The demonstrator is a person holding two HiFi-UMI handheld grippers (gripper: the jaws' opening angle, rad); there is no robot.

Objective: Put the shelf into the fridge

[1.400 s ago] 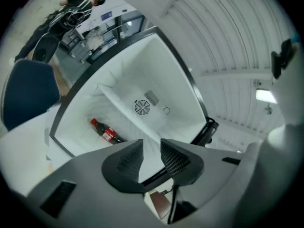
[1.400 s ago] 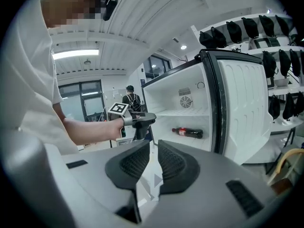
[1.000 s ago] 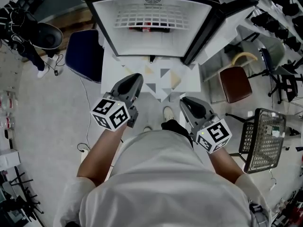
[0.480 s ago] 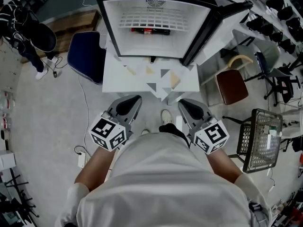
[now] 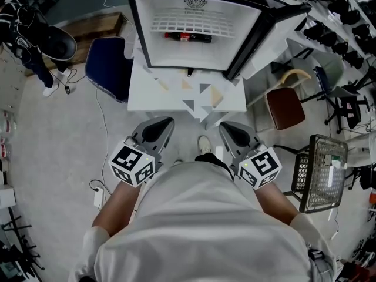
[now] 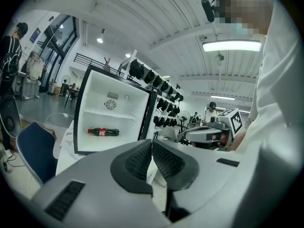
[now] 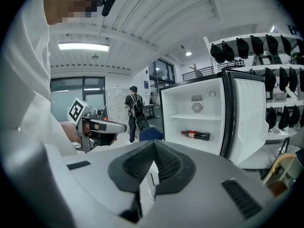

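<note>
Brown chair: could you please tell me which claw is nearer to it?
Right. In the head view the right claw is just lower-left of the brown chair; the left claw is farther left.

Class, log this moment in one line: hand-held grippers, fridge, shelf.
left hand-held gripper: shut, empty | right hand-held gripper: shut, empty | fridge: open | shelf: inside, above bottle

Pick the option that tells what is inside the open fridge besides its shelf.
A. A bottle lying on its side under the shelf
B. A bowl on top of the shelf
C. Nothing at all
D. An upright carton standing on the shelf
A: the left gripper view shows a dark bottle with a red label lying on its side on the floor of the fridge, just below the white shelf.
</note>
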